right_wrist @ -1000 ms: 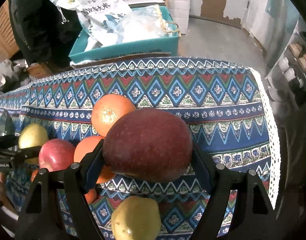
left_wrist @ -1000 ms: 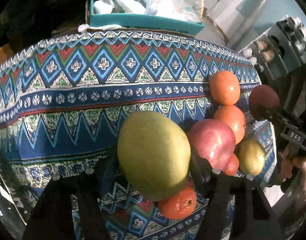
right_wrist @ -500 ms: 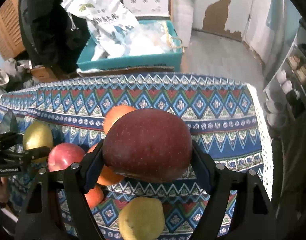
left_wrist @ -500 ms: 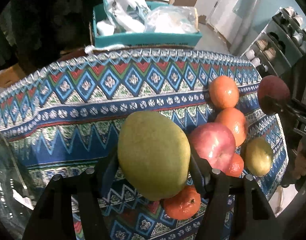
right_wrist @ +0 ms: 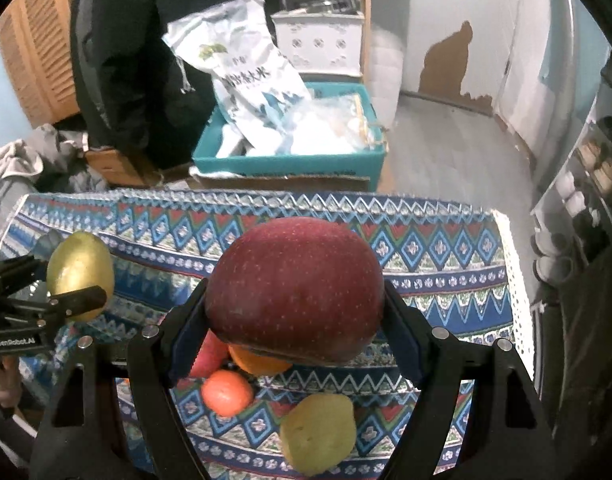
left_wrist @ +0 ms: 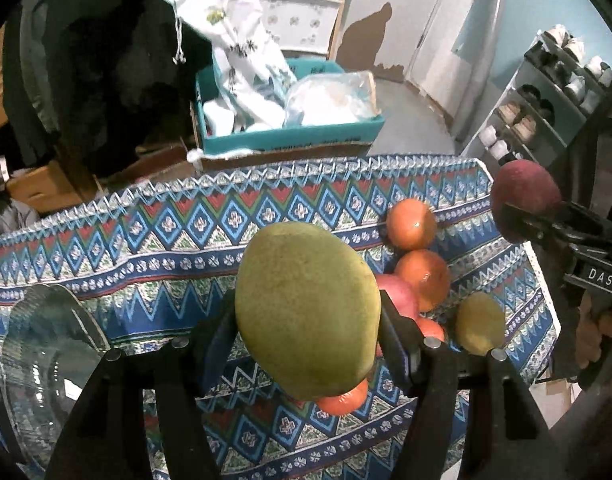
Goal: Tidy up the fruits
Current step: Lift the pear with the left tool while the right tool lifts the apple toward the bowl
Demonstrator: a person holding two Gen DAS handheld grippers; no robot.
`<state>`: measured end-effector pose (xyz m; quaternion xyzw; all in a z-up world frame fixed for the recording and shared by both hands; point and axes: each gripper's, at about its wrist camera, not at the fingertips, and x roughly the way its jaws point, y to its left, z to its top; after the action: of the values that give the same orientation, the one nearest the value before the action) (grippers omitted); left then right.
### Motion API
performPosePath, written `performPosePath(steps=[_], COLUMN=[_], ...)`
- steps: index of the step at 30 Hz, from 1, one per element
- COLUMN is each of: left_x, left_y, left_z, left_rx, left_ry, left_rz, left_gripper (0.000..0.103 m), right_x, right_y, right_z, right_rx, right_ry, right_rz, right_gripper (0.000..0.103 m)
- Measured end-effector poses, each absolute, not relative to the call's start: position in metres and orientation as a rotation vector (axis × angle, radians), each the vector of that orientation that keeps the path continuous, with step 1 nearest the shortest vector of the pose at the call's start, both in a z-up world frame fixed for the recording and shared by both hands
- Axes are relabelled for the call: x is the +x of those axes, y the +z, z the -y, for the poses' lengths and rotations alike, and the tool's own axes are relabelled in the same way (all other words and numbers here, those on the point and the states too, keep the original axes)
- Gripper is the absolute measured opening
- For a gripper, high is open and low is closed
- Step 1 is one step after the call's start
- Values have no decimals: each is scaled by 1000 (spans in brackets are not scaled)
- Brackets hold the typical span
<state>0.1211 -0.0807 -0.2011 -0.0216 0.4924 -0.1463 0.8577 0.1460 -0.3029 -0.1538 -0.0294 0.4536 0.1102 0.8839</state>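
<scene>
Patterned tablecloth (left_wrist: 106, 256); teal box (left_wrist: 290, 136) behind; left claw (left_wrist: 306, 320) grips mango (left_wrist: 306, 308); right claw (right_wrist: 296, 316) grips apple (right_wrist: 296, 288).

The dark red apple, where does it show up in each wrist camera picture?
Left wrist view: dark red apple at the right edge, clamped in the right gripper.
Right wrist view: centre, between the fingers.
Shared landmark: the teal box beyond the table.
</scene>
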Motion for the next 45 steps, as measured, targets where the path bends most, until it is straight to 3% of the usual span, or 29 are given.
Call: performPosePath(steps=[21,45], left_x=[70,37], left_y=[-126,-96], left_z=[47,-30], left_rx=[-44,-103], left_ry=[-272,-154], left_rz=[-873,-792], left_gripper=[67,67], right_x=[114,104], right_y=[-85,-60], right_z=[251,140], right_rx=[-78,-122], right_ry=[351,538], right_rz=[-792,-754], right_gripper=[79,79])
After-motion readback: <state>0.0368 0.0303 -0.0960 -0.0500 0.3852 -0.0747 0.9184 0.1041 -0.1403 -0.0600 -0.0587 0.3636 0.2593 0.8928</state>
